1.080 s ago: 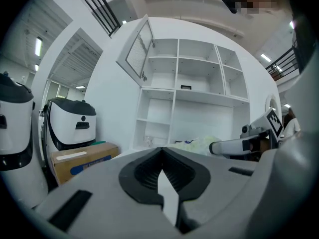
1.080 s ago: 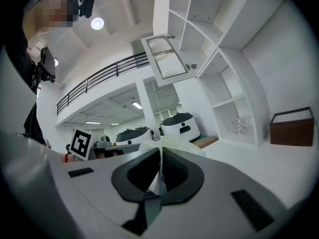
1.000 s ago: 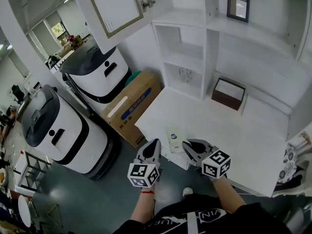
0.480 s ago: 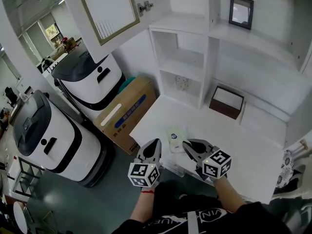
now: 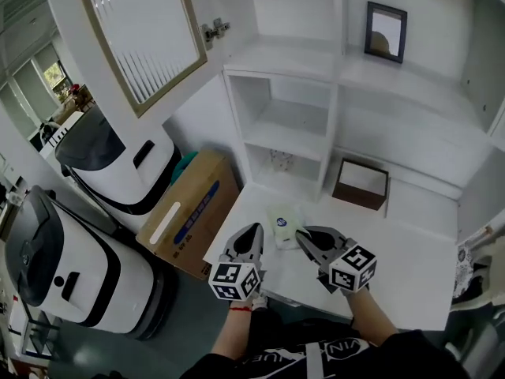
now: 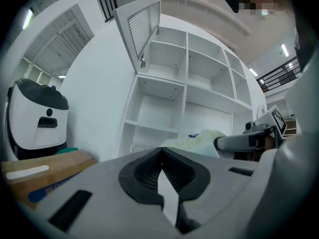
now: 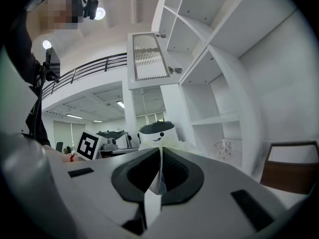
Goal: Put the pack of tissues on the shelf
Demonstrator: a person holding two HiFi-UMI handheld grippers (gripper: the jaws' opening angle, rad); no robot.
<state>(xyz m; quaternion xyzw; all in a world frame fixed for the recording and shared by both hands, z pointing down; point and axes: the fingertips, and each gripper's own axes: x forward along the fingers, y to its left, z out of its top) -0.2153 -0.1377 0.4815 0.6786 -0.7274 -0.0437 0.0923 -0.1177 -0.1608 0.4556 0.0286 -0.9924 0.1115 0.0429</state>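
Observation:
The pack of tissues (image 5: 282, 218), pale green-white with a blue mark, hangs over the white counter (image 5: 410, 251) in the head view. My right gripper (image 5: 301, 235) is shut on its right edge. In the right gripper view the crinkled pack (image 7: 169, 142) sticks out just past the closed jaws. My left gripper (image 5: 252, 230) is shut on nothing, a little to the pack's left. From the left gripper view the pack (image 6: 197, 139) shows at the right gripper's tip (image 6: 222, 143). The white shelf unit (image 5: 288, 125) stands ahead with bare compartments.
A brown open box (image 5: 360, 184) sits on the counter at the back right. A framed picture (image 5: 385, 31) stands on an upper shelf. The cabinet door (image 5: 142, 38) hangs open at upper left. On the floor at left are a cardboard box (image 5: 185, 212) and two white robots (image 5: 110, 156).
The person has stepped closer to the shelf unit. Both grippers and the held pack have gone from the counter's front edge to further over the counter.

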